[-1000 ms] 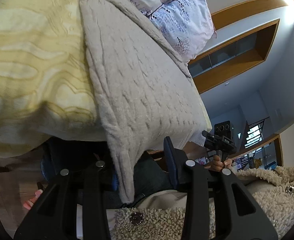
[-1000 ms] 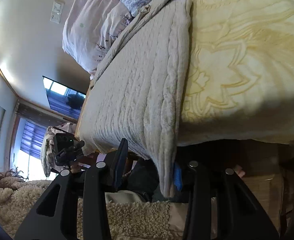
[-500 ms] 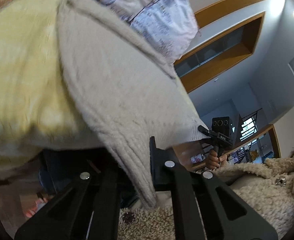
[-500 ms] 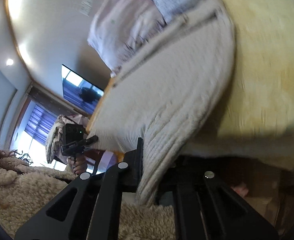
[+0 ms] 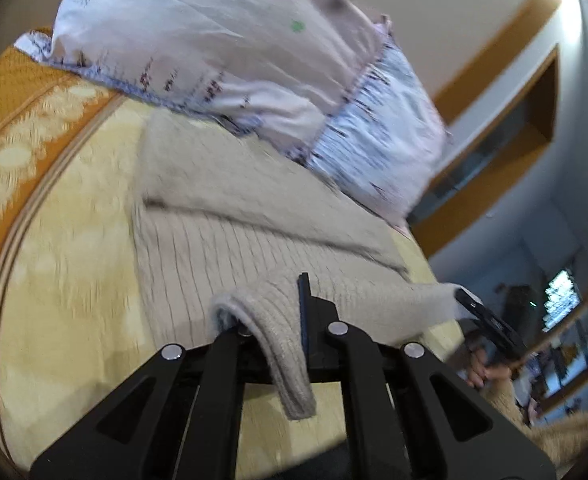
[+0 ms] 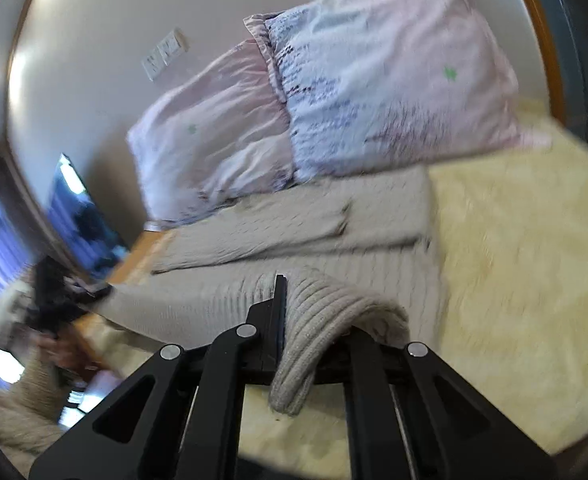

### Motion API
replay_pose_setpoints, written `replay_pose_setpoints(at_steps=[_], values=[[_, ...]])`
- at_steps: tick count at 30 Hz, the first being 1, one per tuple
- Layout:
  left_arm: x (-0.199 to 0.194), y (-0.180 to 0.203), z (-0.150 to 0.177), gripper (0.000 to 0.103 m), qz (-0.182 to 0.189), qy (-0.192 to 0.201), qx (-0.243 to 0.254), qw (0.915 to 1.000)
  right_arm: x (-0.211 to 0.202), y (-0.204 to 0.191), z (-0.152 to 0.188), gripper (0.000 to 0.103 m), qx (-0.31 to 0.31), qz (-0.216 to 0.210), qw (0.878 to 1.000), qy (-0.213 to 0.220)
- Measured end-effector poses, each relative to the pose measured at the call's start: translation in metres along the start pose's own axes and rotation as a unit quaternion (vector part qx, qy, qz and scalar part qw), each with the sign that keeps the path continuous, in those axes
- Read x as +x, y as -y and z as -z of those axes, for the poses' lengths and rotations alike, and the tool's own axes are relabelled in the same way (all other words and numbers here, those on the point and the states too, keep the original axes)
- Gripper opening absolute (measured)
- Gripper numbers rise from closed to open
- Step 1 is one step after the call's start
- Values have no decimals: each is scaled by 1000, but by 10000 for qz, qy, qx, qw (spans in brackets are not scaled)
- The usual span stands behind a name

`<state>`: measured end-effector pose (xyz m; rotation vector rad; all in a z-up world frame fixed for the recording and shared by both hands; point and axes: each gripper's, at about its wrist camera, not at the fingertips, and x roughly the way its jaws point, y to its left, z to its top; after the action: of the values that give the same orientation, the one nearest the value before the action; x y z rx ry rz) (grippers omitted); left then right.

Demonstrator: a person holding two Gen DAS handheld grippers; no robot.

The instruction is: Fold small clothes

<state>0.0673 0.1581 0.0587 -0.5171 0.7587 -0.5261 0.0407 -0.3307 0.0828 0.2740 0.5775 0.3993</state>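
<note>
A beige ribbed knit sweater (image 5: 229, 240) lies on the yellow bedspread (image 5: 65, 288), its sleeves folded across its upper part. My left gripper (image 5: 273, 320) is shut on the sweater's bottom hem corner, which hangs down between the jaws. In the right wrist view the same sweater (image 6: 334, 232) lies ahead, and my right gripper (image 6: 314, 312) is shut on the other hem corner, lifted above the bed. Each gripper shows at the edge of the other's view: the right one (image 5: 490, 324) and the left one (image 6: 69, 296).
Two floral pillows (image 5: 253, 52) lie just beyond the sweater, also in the right wrist view (image 6: 354, 100). An orange patterned bed border (image 5: 9, 120) runs at the left. A wall-mounted TV (image 6: 81, 216) and the person's fleece jacket (image 6: 17, 408) are at the left.
Both grippers have closed on the hanging hem corners and swung them up from below the bed edge and forward over the sweater, towards the pillows.
</note>
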Motion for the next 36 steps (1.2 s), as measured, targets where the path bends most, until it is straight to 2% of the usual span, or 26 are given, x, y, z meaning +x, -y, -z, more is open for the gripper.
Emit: replay_pose_setpoints(at_steps=[1,4,10,15,21,30,31,33,35,36], values=[[5,2,-7,5,-129,21,65,9999,8,-3,-5,7,-115,160,9998,39],[20,10,-28,5,-483,62,286,9984,27,-6,-16,7,-161,295,9993,148],[44,22,-77,5,-662,211,397,9968,52,11,-45,7,184,404,9983,365],[68,14,-104,5,-807,235,298,9960,80,28,-63,7,553,387,9972,330],[105,-19,-125,5,-812,33,-336,9961,123,45,-74,7,885,434,9951,-33],[148,-53,-134,5,-751,-308,-944,9922,172,77,-78,8,1518,636,9846,-583],[152,-57,-134,6,-733,-363,-1037,9912,179,80,-79,11,1611,644,9822,-717],[156,-61,-134,6,-689,-404,-1158,9901,187,83,-83,24,1735,640,9786,-896],[156,-61,-135,7,-632,-396,-1190,9901,184,81,-90,51,1721,674,9802,-705],[155,-61,-136,9,-587,-394,-1217,9901,177,78,-95,58,1619,785,9824,-496]])
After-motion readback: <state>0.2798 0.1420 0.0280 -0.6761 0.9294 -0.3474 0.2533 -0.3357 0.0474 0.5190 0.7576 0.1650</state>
